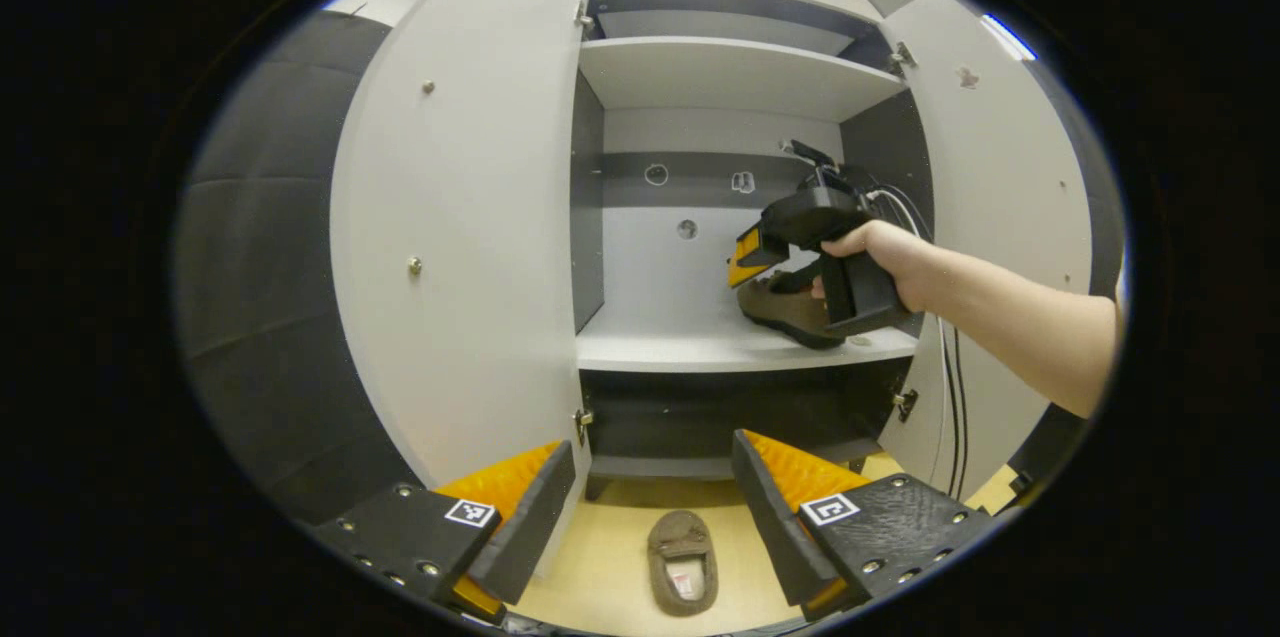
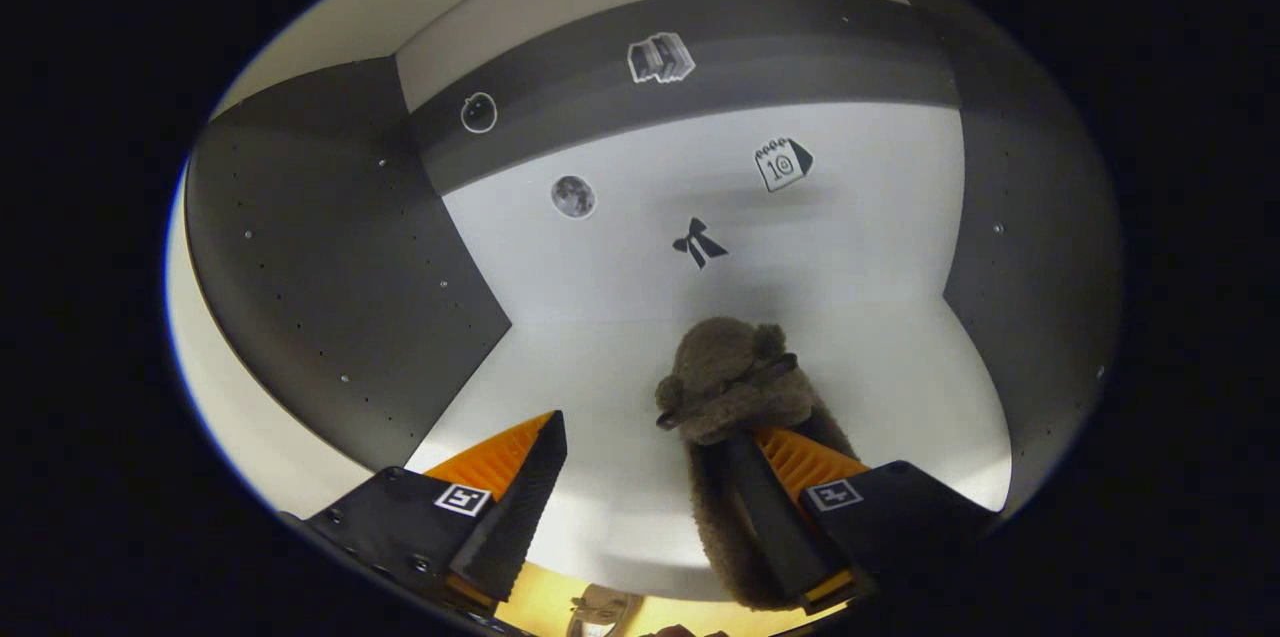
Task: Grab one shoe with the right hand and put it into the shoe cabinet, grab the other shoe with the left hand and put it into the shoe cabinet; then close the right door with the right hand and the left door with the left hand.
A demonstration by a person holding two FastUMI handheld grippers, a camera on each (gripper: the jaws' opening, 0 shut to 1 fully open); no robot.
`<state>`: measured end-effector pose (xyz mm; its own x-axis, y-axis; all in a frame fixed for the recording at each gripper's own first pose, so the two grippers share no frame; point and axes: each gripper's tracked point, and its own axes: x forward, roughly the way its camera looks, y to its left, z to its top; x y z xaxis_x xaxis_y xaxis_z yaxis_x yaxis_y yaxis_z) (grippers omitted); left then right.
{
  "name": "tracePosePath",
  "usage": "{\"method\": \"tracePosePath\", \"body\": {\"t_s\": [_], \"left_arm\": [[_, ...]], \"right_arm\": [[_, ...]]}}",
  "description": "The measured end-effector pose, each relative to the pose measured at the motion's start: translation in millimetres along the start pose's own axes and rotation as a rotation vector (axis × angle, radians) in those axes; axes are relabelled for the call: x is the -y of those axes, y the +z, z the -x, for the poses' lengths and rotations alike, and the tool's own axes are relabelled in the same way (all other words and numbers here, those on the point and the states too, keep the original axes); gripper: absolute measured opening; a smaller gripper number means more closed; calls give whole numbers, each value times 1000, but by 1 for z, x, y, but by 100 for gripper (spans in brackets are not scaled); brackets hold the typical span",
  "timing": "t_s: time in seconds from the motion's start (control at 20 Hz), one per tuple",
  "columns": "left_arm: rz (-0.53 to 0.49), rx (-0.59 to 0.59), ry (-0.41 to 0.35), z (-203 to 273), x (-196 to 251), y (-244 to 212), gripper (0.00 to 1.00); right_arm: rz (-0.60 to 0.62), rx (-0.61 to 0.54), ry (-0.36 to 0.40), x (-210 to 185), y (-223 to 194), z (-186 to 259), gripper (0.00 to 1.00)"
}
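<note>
The left gripper view sits back from the shoe cabinet (image 1: 740, 217), low down, facing straight into it with both doors open, so you get all the shelves plus the floor in front. The right gripper view is way closer, right inside the middle compartment, tilted up at the back panel (image 2: 700, 207). Both catch that middle shelf (image 1: 700, 342) and the back-wall stickers.

Staged recording booth mimicking a home entryway: white-and-grey shoe cabinet (image 1: 735, 77) with both doors open and bare shelves, small stickers (image 2: 660, 58) on its back panel, dark padded wall panels (image 1: 270, 247) at left, pale yellow floor (image 1: 610, 557), cables (image 1: 950, 387) hanging down the right door.
</note>
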<state>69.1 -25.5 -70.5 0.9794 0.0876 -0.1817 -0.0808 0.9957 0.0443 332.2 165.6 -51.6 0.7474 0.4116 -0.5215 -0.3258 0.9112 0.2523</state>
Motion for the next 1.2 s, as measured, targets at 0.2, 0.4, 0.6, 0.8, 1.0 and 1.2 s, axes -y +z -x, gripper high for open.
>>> {"method": "tracePosePath", "body": {"t_s": [0.2,0.4,0.6,0.8,1.0,1.2], "left_arm": [[-7,-14,14,4,5,-6,94],[-28,-35,33,4,4,-17,94],[-44,-94,-9,-4,7,-42,94],[-94,-169,-60,-15,6,-73,94],[-82,-256,-140,-28,12,-112,94],[-110,-413,-186,-42,10,-173,94]], "right_arm": [[-79,-67,50,-3,-5,20,98],[-71,-54,71,-3,-11,56,98],[26,-15,41,-1,-26,101,98],[49,-13,23,4,-53,138,98],[64,-54,14,8,-86,165,98],[82,-59,-29,13,-115,194,99]]}}
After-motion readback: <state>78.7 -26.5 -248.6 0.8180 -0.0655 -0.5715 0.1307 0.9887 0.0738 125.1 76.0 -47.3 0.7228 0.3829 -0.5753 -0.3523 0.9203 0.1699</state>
